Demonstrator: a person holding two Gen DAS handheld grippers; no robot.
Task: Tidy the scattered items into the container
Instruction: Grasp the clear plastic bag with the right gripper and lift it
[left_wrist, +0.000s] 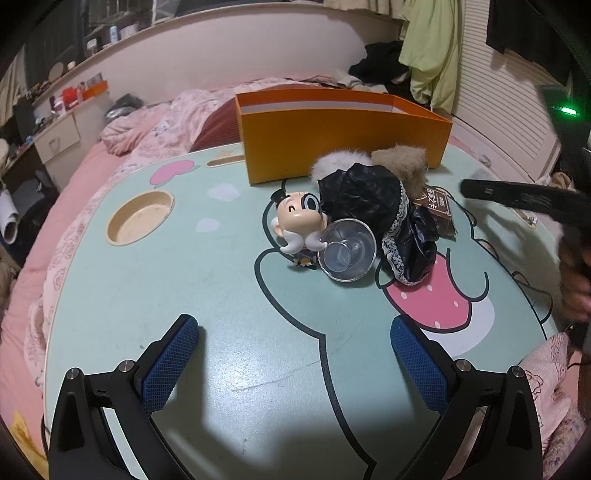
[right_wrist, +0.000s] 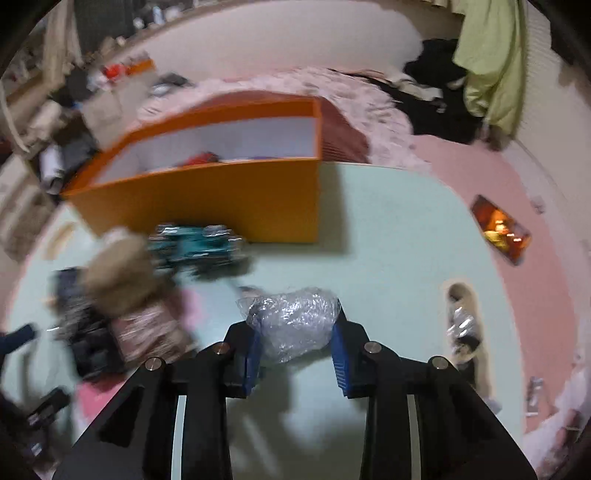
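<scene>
The orange box (left_wrist: 343, 147) stands open at the back of the mint table (left_wrist: 221, 295). In front of it lie a cartoon figurine (left_wrist: 299, 221), a glass cup (left_wrist: 347, 254) on its side, a black lace-trimmed cloth (left_wrist: 373, 206), white and tan fur balls (left_wrist: 399, 158) and a brown packet (left_wrist: 439, 210). My left gripper (left_wrist: 293, 325) hangs open over bare table, nearer than the pile. My right gripper (right_wrist: 295, 328) is shut on a crumpled clear plastic bundle (right_wrist: 291, 321), to the right of the pile and short of the orange box (right_wrist: 207, 199). A red item (right_wrist: 201, 158) lies in the box.
A teal packet (right_wrist: 195, 243) lies against the box front. The table has a round cup recess (left_wrist: 140, 218) at left and a slot (right_wrist: 461, 321) holding foil at right. Pink bedding (left_wrist: 74, 184) surrounds the table; an orange packet (right_wrist: 502, 230) lies on it.
</scene>
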